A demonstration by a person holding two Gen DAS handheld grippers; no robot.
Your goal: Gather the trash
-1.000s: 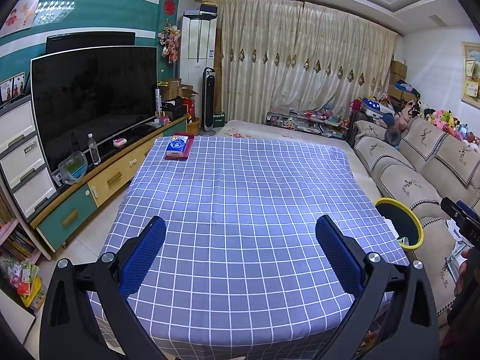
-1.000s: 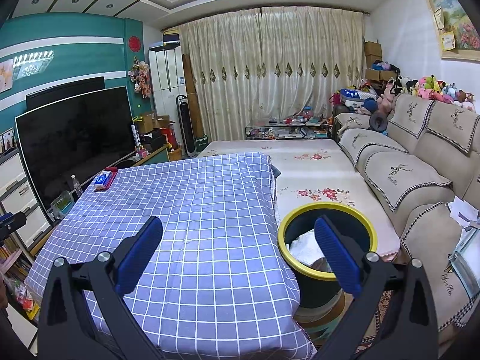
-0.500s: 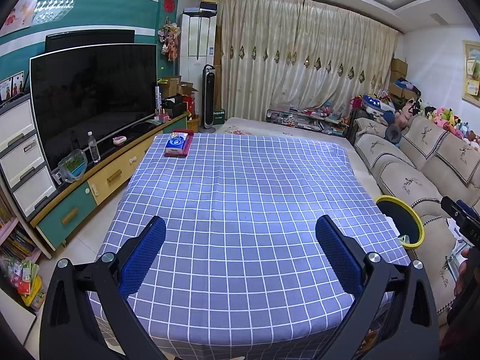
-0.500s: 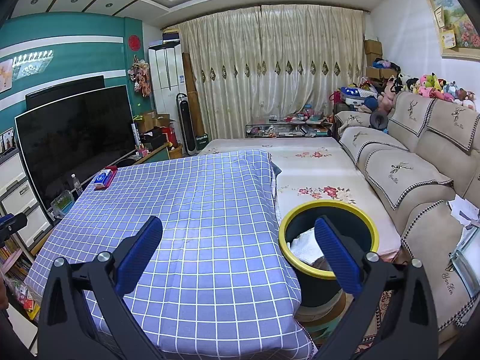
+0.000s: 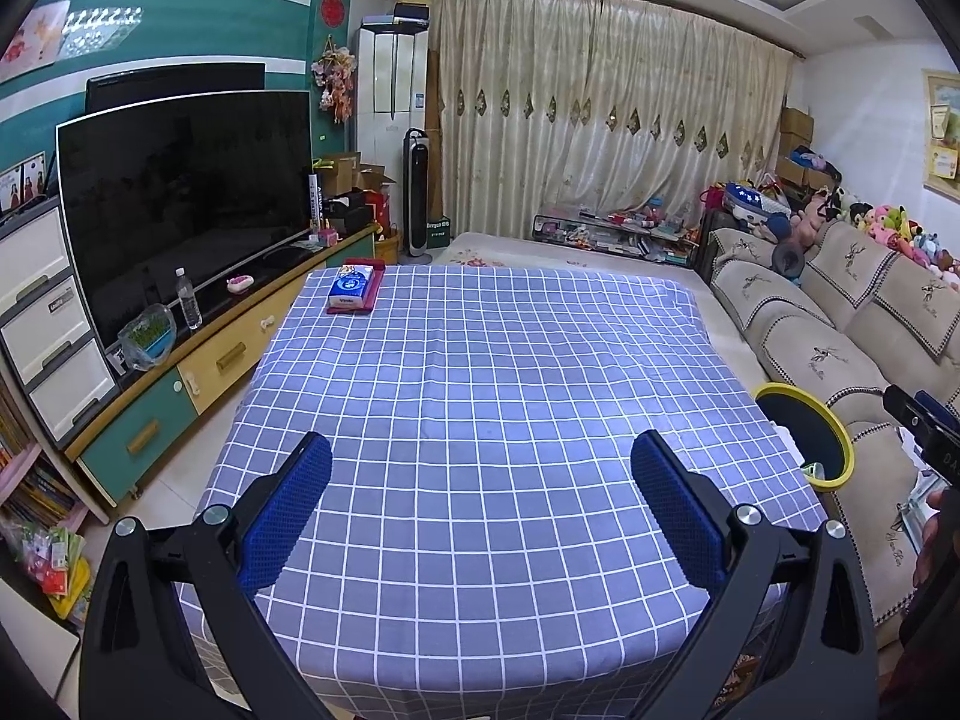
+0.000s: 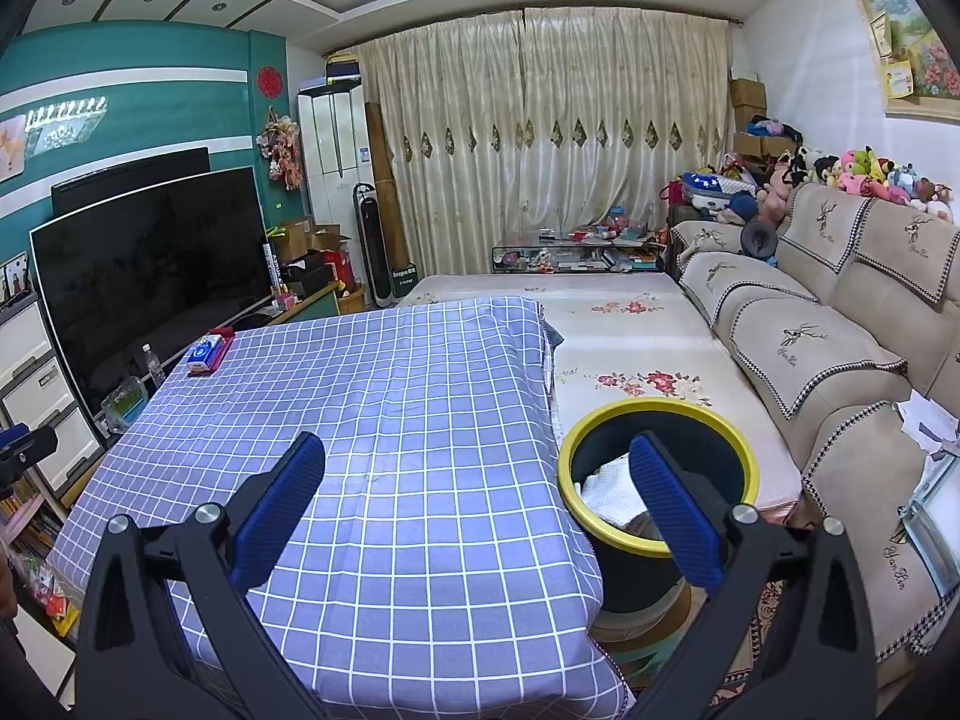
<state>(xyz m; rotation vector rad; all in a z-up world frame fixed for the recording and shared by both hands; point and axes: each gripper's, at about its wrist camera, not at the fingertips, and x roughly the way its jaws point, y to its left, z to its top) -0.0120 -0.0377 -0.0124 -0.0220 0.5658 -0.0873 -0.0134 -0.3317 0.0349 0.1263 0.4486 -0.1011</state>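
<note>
A black bin with a yellow rim (image 6: 657, 474) stands on the floor at the right side of the table; white crumpled paper (image 6: 606, 489) lies inside it. The bin also shows in the left wrist view (image 5: 804, 441). My left gripper (image 5: 480, 468) is open and empty above the near edge of the table with the blue checked cloth (image 5: 480, 360). My right gripper (image 6: 477, 468) is open and empty, over the table's right edge (image 6: 390, 390) and the bin. I see no loose trash on the cloth.
A blue tissue pack on a red tray (image 5: 353, 291) lies at the table's far left corner, also in the right wrist view (image 6: 207, 353). A TV (image 5: 186, 198) on a low cabinet stands left. A beige sofa (image 6: 840, 360) runs along the right. A floral mat (image 6: 624, 354) lies behind the bin.
Both grippers have risen and drawn back very slightly; the view of table and bin shifts a little. Both stay open and empty.
</note>
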